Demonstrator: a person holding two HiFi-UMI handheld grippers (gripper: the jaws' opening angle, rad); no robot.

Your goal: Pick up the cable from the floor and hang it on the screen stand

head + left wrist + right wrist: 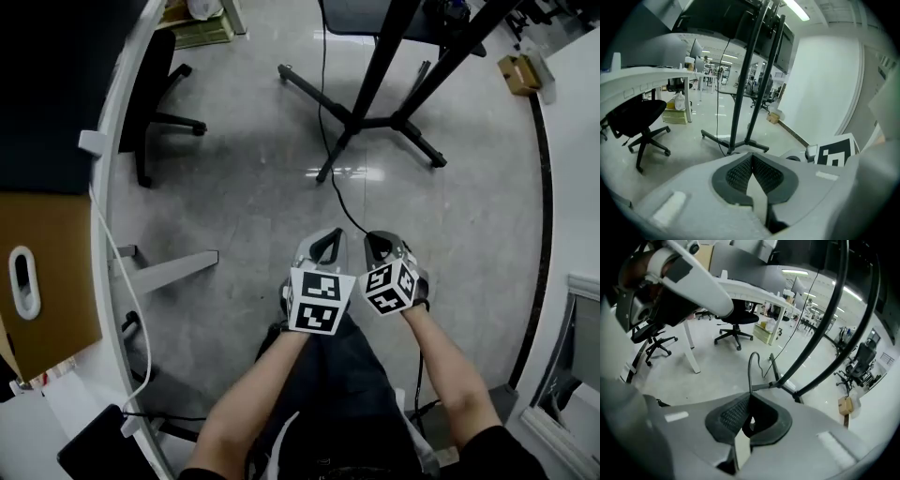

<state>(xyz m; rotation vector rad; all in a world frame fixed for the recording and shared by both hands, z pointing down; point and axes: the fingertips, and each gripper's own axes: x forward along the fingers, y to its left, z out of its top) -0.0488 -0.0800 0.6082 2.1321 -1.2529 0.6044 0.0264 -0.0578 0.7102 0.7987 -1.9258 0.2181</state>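
The black cable [341,203] runs across the grey floor from the screen stand's base to my right gripper [377,246]. That gripper is shut on it. In the right gripper view the cable [750,367] rises from the closed tips of the right gripper [750,397] and curls over. My left gripper [326,246] is close beside the right one, shut, with nothing between the pads of the left gripper [752,157]. The screen stand [373,80] has black slanted posts and splayed legs, and stands ahead of both grippers. Its posts [746,84] rise toward a dark screen.
A black office chair [155,84] stands at the left by the curved white desk [106,159]. A thin white cable [127,272] hangs along the desk edge. A small cardboard box [517,72] lies by the white wall at the right. My legs are under the grippers.
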